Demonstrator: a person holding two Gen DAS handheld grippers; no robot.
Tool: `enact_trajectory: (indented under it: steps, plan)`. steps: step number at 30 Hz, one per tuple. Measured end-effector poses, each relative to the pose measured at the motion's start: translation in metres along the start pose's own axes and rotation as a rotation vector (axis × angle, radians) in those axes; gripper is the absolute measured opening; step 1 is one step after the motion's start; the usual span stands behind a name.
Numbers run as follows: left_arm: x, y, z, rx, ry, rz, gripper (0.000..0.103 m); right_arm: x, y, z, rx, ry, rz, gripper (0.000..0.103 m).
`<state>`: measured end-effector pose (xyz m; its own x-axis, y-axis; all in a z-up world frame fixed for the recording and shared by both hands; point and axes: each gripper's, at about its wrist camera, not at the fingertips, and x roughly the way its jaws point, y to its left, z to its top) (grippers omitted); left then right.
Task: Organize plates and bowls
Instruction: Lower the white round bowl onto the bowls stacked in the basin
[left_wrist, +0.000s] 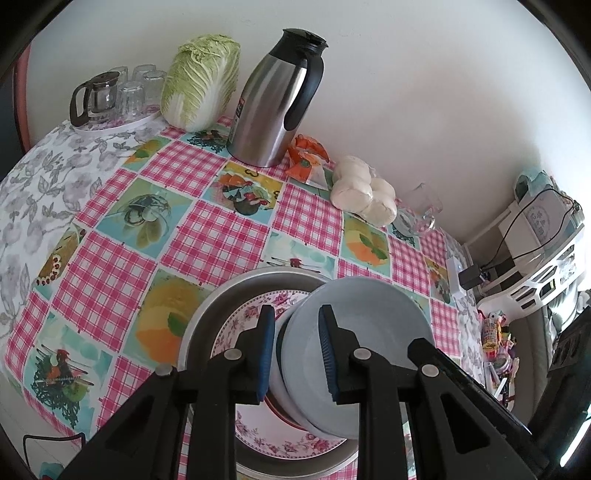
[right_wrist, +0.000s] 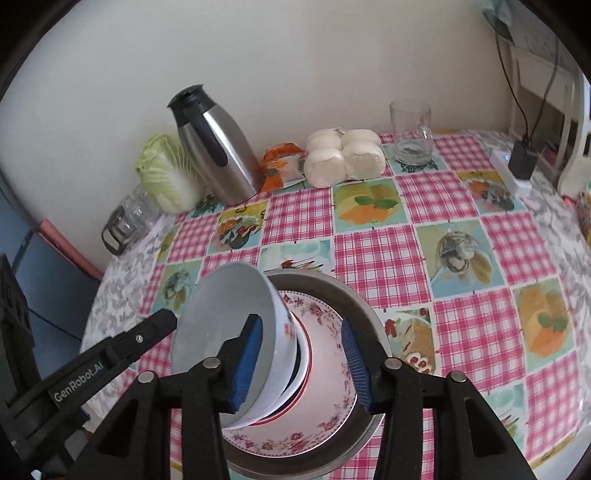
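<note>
**Tilted bowl over the floral plate**

Looking at a grey bowl (left_wrist: 369, 317) tipped well over on its side, right above a floral plate (left_wrist: 236, 326). Plate sits inside a round metal pan (left_wrist: 205, 321), out on the pink checked tablecloth (left_wrist: 110, 266).

Got the left gripper (left_wrist: 297, 321) nearly closed and pinched on the bowl's rim. One blue pad inside the bowl, the other outside against the wall.

Different story with the right gripper (right_wrist: 301, 326): standing partly open and straddling the bowl wall. Left pad tucked inside the bowl, right pad well clear of it and hanging over the plate. No squeeze on anything there.

Seeing white and a red stripe under the grey bowl, maybe another bowl nested beneath. Hard to say, and can't tell whether that lower edge touches the plate.

Along the back wall: steel jug (left_wrist: 273, 103), cabbage (left_wrist: 199, 81), bag of white buns (left_wrist: 362, 192) and a glass mug (right_wrist: 410, 129).
</note>
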<state>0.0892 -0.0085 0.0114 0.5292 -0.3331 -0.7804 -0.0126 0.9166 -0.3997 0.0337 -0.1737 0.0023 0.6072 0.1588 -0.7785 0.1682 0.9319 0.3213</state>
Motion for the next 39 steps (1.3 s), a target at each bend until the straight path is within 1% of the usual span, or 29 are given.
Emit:
enact_trajectory:
  steps: [5,8,9,10,14,20,24,27,30,35,39]
  plan:
    - [0.001,0.0,0.0,0.002,0.005,0.004,0.025,0.0,-0.006,0.002,0.037,-0.009,0.048,0.038]
    - [0.002,-0.001,-0.001,0.011,0.011,0.005,0.025,0.003,-0.003,0.001,0.033,-0.002,0.072,0.031]
    - [0.002,-0.001,-0.001,0.012,0.011,0.006,0.025,0.006,-0.002,0.001,0.032,0.005,0.078,0.024]
    - [0.002,-0.001,-0.001,0.013,0.011,0.006,0.025,0.007,-0.003,0.0,0.037,0.009,0.083,0.021]
    - [0.002,-0.001,-0.002,0.008,0.01,0.006,0.025,0.013,-0.012,-0.001,0.091,0.026,0.132,0.013]
    - [0.002,-0.003,-0.003,0.02,0.007,-0.002,0.025,0.018,-0.019,-0.003,0.141,0.051,0.183,0.013]
    - [0.002,-0.006,-0.005,0.026,0.011,-0.027,0.025,0.021,-0.027,-0.003,0.187,0.076,0.228,0.013]
    - [0.002,-0.007,-0.005,0.025,0.009,-0.033,0.025,0.02,-0.03,-0.003,0.207,0.088,0.24,0.013]
    - [0.002,-0.005,-0.005,0.013,0.009,-0.044,0.025,0.02,-0.03,-0.004,0.208,0.092,0.235,0.013]
    - [0.002,-0.007,-0.005,0.024,0.005,-0.044,0.025,0.02,-0.03,-0.003,0.208,0.093,0.231,0.013]
    - [0.001,-0.007,-0.005,0.025,0.002,-0.05,0.025,0.019,-0.023,-0.003,0.156,0.08,0.176,0.014]
